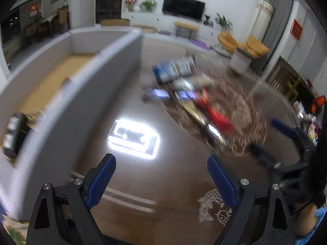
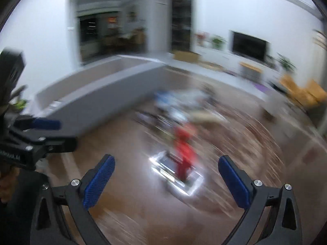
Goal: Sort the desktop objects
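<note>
L to R, left wrist view: grey open-top box [image 1: 114,65] w/ tall walls sits on the left of the dark brown tabletop [image 1: 173,183]; tan floor inside, a black item [image 1: 14,134] lying at its near end, too blurred to ID. Just right of the box wall, bright lamp reflection [image 1: 133,136] on the glossy top. Left gripper [image 1: 161,175] hangs over bare table, blue pads wide apart, nothing btwn them.

Centre-right: pile of desktop objects [image 1: 184,89], all motion-smeared. Blue-and-white pack [image 1: 173,69] at the far end, a small blue-screened thing [image 1: 157,94] nearer the box, a red item [image 1: 218,116] lying slantwise toward the near side, partly over a lacy round pattern [image 1: 245,118] on the table. Pile is apart from the box, not in it.

Far right edge: right gripper [image 1: 286,130] w/ a black-gloved hand [image 1: 302,185] on it.

Right wrist view: right gripper [image 2: 166,173] also spread wide, empty; red item [image 2: 184,149] beyond the pads, not touched. Left gripper [image 2: 45,124] at far left edge.
</note>
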`<state>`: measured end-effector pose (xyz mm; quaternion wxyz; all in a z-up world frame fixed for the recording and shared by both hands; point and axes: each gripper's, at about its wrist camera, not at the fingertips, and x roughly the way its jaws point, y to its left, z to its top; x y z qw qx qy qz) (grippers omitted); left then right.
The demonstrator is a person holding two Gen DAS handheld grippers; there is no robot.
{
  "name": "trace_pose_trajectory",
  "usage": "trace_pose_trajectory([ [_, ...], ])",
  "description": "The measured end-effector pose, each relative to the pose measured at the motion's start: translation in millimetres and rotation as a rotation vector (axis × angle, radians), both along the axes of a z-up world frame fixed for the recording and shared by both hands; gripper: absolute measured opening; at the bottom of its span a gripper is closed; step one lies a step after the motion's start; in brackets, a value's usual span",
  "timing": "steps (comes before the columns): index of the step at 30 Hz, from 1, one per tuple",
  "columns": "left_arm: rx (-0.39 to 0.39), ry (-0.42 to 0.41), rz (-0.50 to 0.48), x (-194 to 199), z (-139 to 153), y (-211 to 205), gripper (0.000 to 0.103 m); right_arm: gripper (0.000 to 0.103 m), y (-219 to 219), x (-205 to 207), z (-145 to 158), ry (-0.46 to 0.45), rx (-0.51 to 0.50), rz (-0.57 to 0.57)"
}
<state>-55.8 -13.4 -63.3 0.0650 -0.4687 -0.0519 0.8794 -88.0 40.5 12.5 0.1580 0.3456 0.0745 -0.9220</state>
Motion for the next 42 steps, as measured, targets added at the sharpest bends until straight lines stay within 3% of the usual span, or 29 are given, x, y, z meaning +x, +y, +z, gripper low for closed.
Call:
trace_pose_trajectory([
  [5,-0.096,-0.079,-0.026,-0.7,-51.4,39.2,0.091,0.101,91.0,8.7,-31.9,-0.106,0.014,-0.236],
  [11,-0.172,-0.072,-0.055,-4.1,-55.8,52.9,0.093,0.101,125.8,10.5,-49.0,-0.149,-0.059,-0.367],
  [14,-0.161,-0.064,-0.034,-5.6,-60.4,50.5,0.094,0.101,123.4,6.2,-57.1,-0.165,-0.073,-0.363],
  [17,-0.16,-0.065,-0.022,-12.1,-63.5,48.7,0.103,0.101,119.8,-2.0,-62.0,-0.18,-0.085,-0.363],
  [23,-0.158,-0.052,-0.014,-12.7,-64.2,51.4,0.103,0.103,115.5,-6.4,-68.2,-0.215,-0.062,-0.375],
  [28,-0.156,-0.051,-0.013,-14.3,-64.8,50.6,0.103,0.103,101.4,-11.8,-72.4,-0.226,0.03,-0.381],
  [42,-0.154,-0.057,-0.006,-14.0,-66.3,48.1,0.103,0.103,90.1,-58.5,-70.9,-0.228,0.032,-0.323],
])
